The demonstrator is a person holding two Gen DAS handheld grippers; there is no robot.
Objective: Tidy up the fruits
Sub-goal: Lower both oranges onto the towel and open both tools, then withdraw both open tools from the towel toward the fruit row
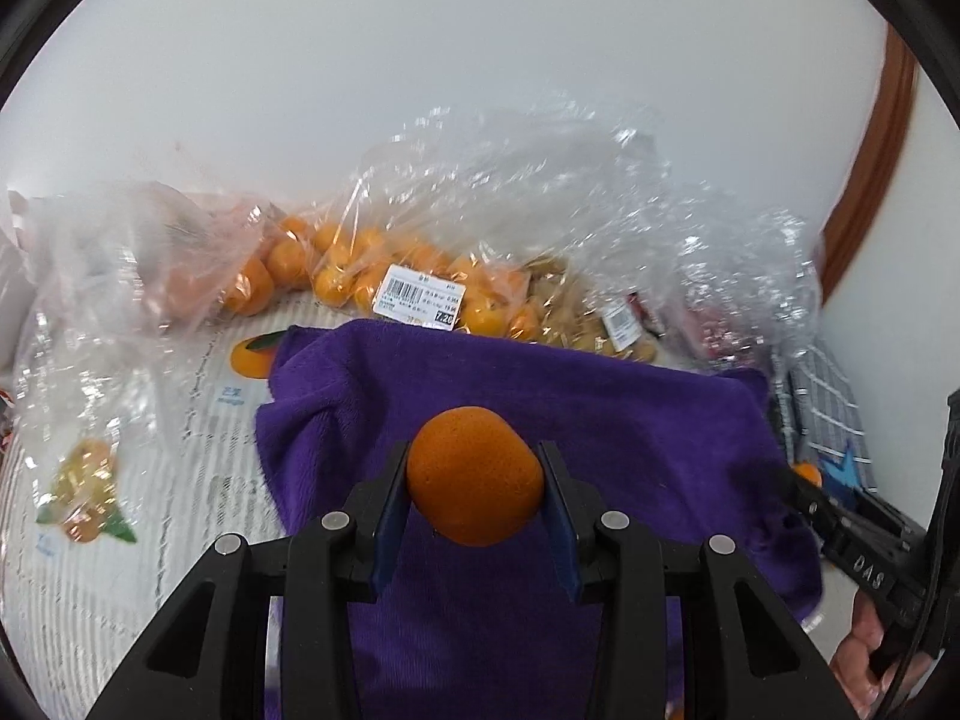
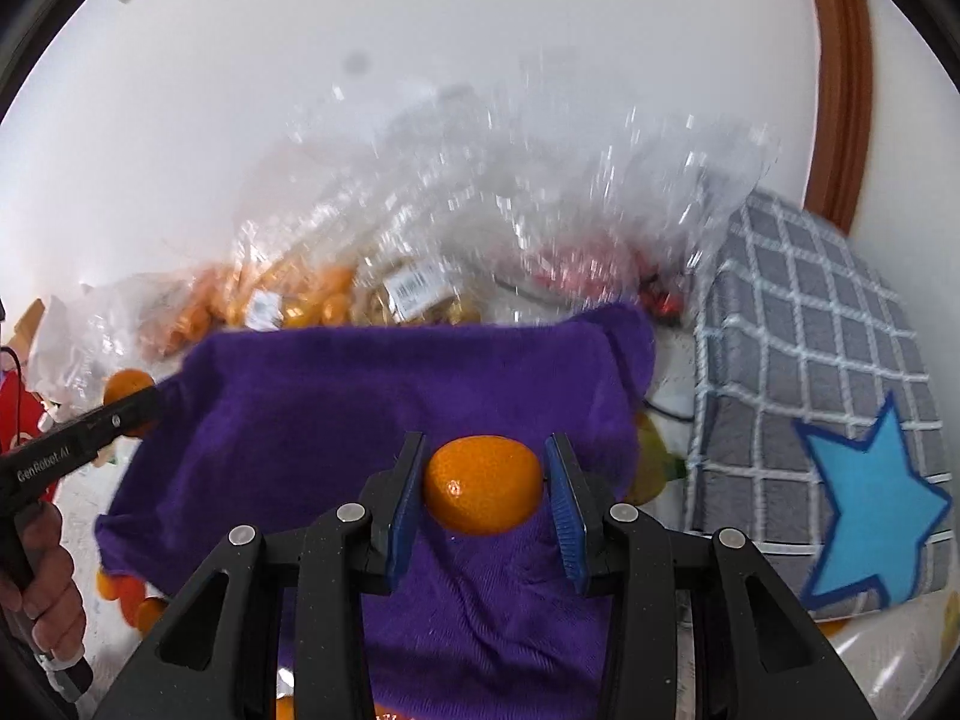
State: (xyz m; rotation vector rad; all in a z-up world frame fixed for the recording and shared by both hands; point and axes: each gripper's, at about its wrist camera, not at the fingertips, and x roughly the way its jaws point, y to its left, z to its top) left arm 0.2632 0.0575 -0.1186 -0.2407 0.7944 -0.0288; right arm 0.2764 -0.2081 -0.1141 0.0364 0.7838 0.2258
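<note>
My left gripper (image 1: 475,477) is shut on a small orange (image 1: 474,474) and holds it above a purple towel (image 1: 630,420). My right gripper (image 2: 483,483) is shut on another small orange (image 2: 483,485) above the same purple towel (image 2: 336,408). The right gripper also shows at the right edge of the left wrist view (image 1: 798,480), with its orange (image 1: 807,473) at its tip. The left gripper shows at the left of the right wrist view (image 2: 129,405), with its orange (image 2: 126,387). A clear bag of oranges (image 1: 360,276) lies behind the towel.
Several clear plastic bags (image 1: 570,192) with fruit and snacks line the white wall. A grey checked cushion with a blue star (image 2: 840,420) stands right of the towel. A fruit-printed tablecloth (image 1: 180,420) covers the table. Loose oranges (image 2: 129,600) lie at the left.
</note>
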